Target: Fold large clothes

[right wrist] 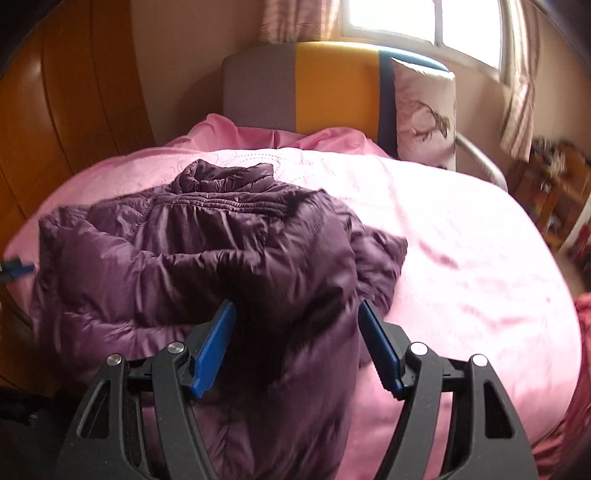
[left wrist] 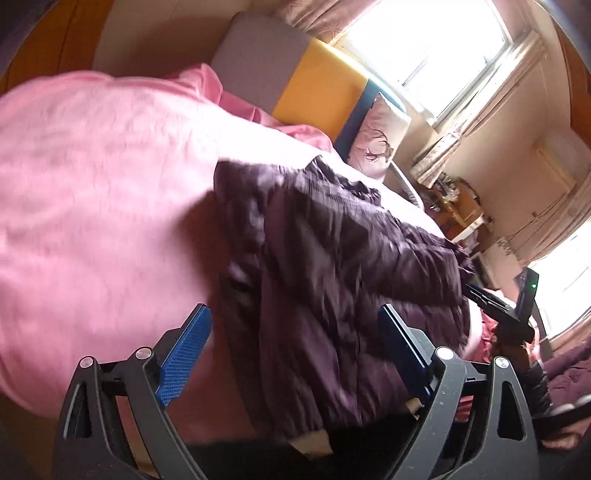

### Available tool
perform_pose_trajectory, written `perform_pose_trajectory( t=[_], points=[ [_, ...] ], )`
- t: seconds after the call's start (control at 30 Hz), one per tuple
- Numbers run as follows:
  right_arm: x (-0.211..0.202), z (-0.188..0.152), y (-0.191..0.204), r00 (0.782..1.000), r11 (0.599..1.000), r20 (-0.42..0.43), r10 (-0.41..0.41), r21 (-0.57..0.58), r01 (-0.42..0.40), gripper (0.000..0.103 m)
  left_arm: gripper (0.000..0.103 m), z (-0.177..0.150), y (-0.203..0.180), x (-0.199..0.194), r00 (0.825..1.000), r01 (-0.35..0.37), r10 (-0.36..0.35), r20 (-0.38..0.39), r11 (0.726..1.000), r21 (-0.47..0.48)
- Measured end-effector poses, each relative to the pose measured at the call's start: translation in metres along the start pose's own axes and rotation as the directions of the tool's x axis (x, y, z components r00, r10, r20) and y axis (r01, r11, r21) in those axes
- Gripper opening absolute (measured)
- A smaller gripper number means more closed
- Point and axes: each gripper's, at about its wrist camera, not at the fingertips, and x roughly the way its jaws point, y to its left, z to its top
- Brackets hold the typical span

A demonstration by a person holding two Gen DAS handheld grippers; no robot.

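- On the far left I see a wooden wardrobe [right wrist: 55, 122] with orange-brown doors; it stands just beside the bed.
- The bed is covered with a pink bedspread [right wrist: 461, 229], a little wrinkled near the headboard [right wrist: 325, 85], which has grey, yellow and dark blue panels.
- A pale pillow [right wrist: 424, 114] with a dark printed figure leans upright against the blue part of the headboard.
- Behind it is a bright window [right wrist: 417, 18] with patterned curtains [right wrist: 517, 110], and on the far right a cluttered wooden shelf [right wrist: 554, 184], blurred.
- The task's thing, a dark purple puffer jacket [right wrist: 207, 251], lies on the bedspread on the left half of the bed, collar toward the headboard, partly folded over itself.
- My left gripper [left wrist: 295, 332] hangs over the near edge of the jacket, pointing down at a slant. Its blue pads [left wrist: 184, 354] stand wide apart and I see nothing pressed between them; the jacket is below them.
- My right gripper [right wrist: 297, 343] also points down at a slant, above the near right part of the jacket. Its jaws are parted, less wide than the left ones, and they hold nothing.
- In the left wrist view the right gripper shows at the right edge, beyond the jacket.
- Nothing stands between the grippers and the jacket.
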Motion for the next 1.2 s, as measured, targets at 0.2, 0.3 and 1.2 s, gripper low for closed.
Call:
perform_pose_trajectory(
  t=[0.2,0.3,1.2],
  points=[
    [0.032,0.009,0.014,1.000,0.995,-0.007,-0.030,-0.096,0.029,0.060,0.088,0.022,-0.031,0.024,1.000,0.012,-0.013,0.005,0.992,0.127],
    [0.043,0.015,0.009,0.999,0.998,-0.028,0.025,-0.062,-0.027,0.026,0.055,0.021,-0.045,0.042,0.999,-0.005,0.011,-0.032,0.984,0.177],
    [0.001,0.129,-0.032,0.989,0.987,0.149,0.009,0.160,-0.033,0.008,0.001,0.141,-0.066,0.044,0.971,-0.141,0.094,0.218,0.967,0.214]
  ],
)
